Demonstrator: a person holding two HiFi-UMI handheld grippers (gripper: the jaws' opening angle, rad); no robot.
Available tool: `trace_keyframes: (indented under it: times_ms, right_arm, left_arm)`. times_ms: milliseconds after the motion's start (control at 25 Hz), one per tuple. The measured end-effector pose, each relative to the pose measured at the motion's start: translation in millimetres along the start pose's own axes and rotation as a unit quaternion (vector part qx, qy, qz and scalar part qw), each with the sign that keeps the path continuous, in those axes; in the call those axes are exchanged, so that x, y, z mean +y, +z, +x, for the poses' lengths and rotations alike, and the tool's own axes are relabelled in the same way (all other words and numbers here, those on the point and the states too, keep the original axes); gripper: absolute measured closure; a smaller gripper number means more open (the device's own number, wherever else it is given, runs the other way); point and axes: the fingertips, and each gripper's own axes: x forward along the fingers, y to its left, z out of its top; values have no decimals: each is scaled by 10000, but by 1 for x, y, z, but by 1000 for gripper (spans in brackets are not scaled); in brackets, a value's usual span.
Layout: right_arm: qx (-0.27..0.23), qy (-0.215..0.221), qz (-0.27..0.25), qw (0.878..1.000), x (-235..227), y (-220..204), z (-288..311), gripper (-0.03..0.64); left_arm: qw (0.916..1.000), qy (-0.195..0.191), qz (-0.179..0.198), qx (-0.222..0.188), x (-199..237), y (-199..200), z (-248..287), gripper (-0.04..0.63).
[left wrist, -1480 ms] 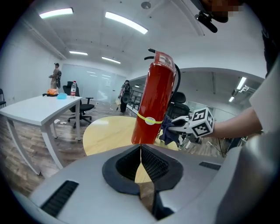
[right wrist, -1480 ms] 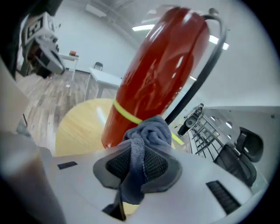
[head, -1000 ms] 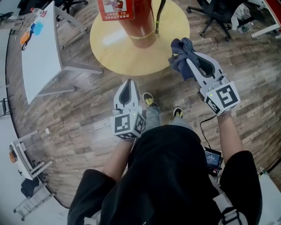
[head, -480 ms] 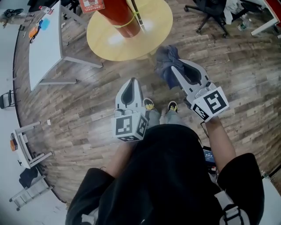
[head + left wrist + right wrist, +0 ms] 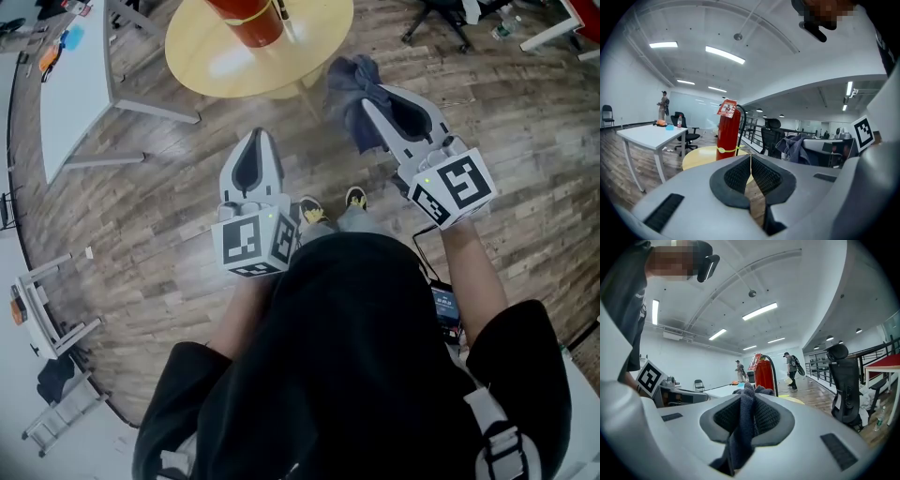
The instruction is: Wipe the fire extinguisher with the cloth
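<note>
The red fire extinguisher [image 5: 246,19] stands on a round yellow table [image 5: 220,58] at the top of the head view; only its base shows there. The left gripper view shows the extinguisher [image 5: 728,135] upright with a black hose and a tag. The right gripper view shows the extinguisher [image 5: 765,375] behind the cloth. My right gripper [image 5: 361,101] is shut on a dark blue-grey cloth [image 5: 349,82], held off the table's right side. The cloth [image 5: 743,425] is pinched between the jaws. My left gripper [image 5: 257,136] is shut and holds nothing, below the table.
A white desk [image 5: 67,89] stands at the left, with office chairs [image 5: 441,14] at the top right. A small white rack [image 5: 42,319] sits at the lower left. The person's shoes [image 5: 330,204] rest on the wood floor. Two other people [image 5: 792,369] stand far off.
The table and extinguisher have slid up and left in the head view. Both grippers have drawn back from the table, and the right one still holds the cloth.
</note>
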Motion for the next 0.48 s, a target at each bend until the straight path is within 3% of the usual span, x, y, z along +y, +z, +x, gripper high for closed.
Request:
trace_keyframes:
  times_ms: [480]
  right_arm:
    - [57, 11, -233, 9997, 16, 3, 5, 541]
  left_arm:
    - [9999, 11, -131, -23, 11, -1, -7, 572]
